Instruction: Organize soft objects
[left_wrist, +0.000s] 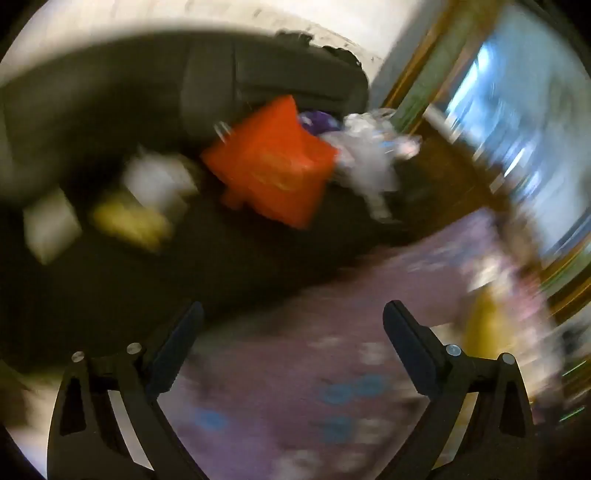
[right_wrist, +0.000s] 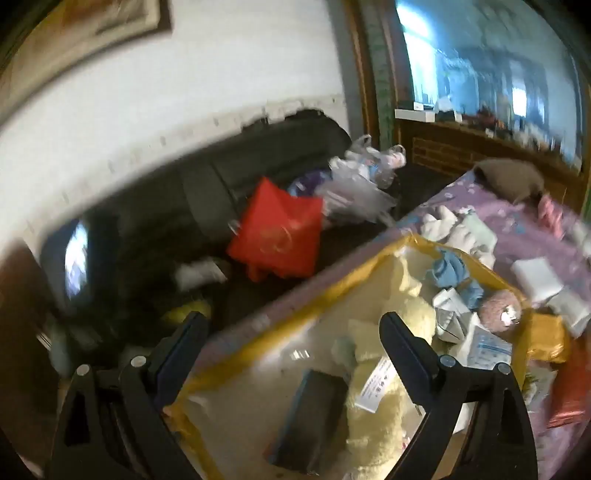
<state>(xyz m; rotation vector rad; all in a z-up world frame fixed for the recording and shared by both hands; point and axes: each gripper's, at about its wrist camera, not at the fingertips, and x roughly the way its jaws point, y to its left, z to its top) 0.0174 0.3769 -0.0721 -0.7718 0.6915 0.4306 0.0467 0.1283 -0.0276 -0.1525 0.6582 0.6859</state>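
Purple bedspread (right_wrist: 517, 221), yellow-rimmed clear bag (right_wrist: 369, 269) holding cream plush (right_wrist: 399, 295), blue cloth (right_wrist: 448, 271)

Red bag (right_wrist: 279, 236) with faint gold emblem; black sofa (right_wrist: 207, 184); lilac bedsheet (right_wrist: 517, 229), blue-and-white floral print (blurred); yellow-trimmed clear bag (right_wrist: 258, 343); cream plush toy (right_wrist: 380, 398); pale blue cloth (right_wrist: 448, 271).

A fluffy cream plush toy (right_wrist: 384, 332) lies in a glossy clear plastic bag (right_wrist: 295, 354) with yellow trim. At ten o'clock, a matt red cloth bag (right_wrist: 277, 236) leans on the dark matt sofa (right_wrist: 236, 177). The bedsheet (right_wrist: 517, 221) is soft purple cotton.
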